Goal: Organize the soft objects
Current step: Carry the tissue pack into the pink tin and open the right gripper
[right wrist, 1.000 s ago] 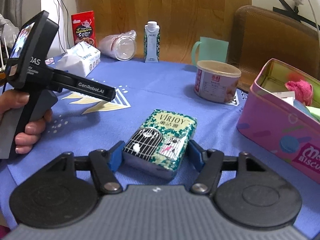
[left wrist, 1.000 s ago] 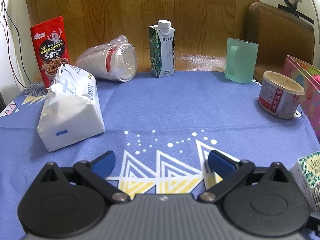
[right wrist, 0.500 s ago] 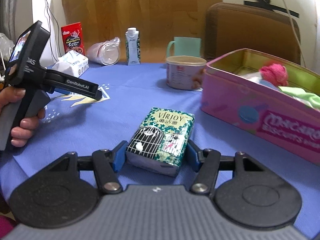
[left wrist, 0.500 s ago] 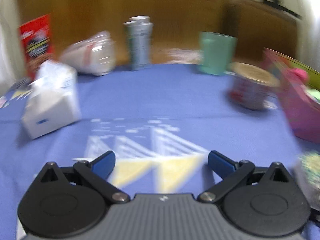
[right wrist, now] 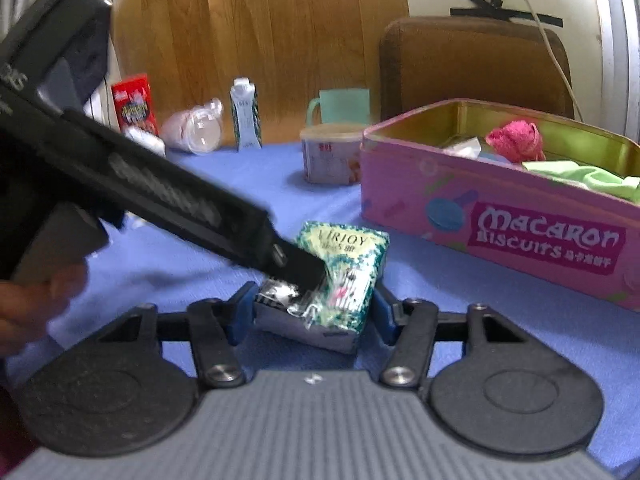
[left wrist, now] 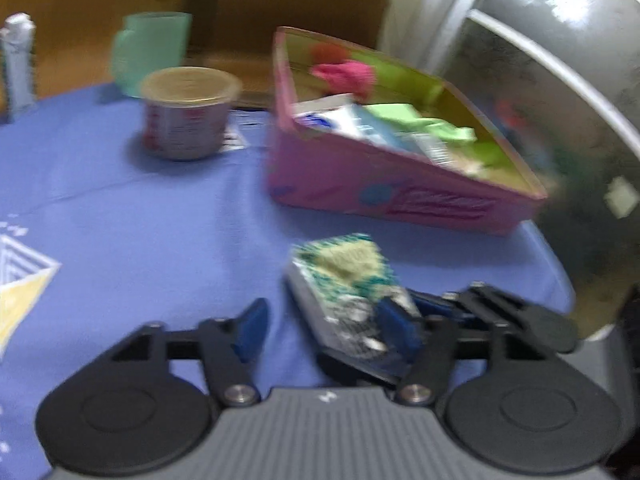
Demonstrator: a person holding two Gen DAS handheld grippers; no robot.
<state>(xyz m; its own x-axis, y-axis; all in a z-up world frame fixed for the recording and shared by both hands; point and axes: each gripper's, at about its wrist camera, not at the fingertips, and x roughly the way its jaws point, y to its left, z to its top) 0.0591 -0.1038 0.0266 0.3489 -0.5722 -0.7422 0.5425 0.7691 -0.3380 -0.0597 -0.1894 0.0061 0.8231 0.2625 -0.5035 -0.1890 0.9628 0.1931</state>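
The right claw [right wrist: 314, 314] sits low over the desk [right wrist: 248, 184], its blue pads on either side of a green-and-white tissue pack [right wrist: 344, 264] printed "VIRJOY". Its jaws have just been narrowing, and the pads now meet the pack's two long sides, which look slightly pinched, the wrapper crinkled at the near end. The pack lies near the desk's front edge, with its far end pointing toward the back.

The left claw [left wrist: 326, 330] comes in from the desk's left side, and its black body crosses the right wrist view diagonally, held by a hand [right wrist: 36, 300]. Its jaws have just been closing fast. In its own blurred view one blue pad lies against the pack's near corner and the other stands apart over bare cloth, so it has no hold on the pack.

Just beyond the pack, toward the desk's right edge, stands an open pink biscuit tin [right wrist: 500, 216], which holds a pink ball of cloth [right wrist: 516, 140] and green fabric [right wrist: 580, 178]. A strip of bare blue cloth separates pack and tin. Behind the tin's left end a lidded tub [right wrist: 326, 156] stands, with a green mug [right wrist: 344, 106] behind it. Along the back edge are a small carton [right wrist: 245, 114], a toppled clear cup [right wrist: 196, 128] and a red snack bag [right wrist: 134, 102]. The desk's middle and left are open.
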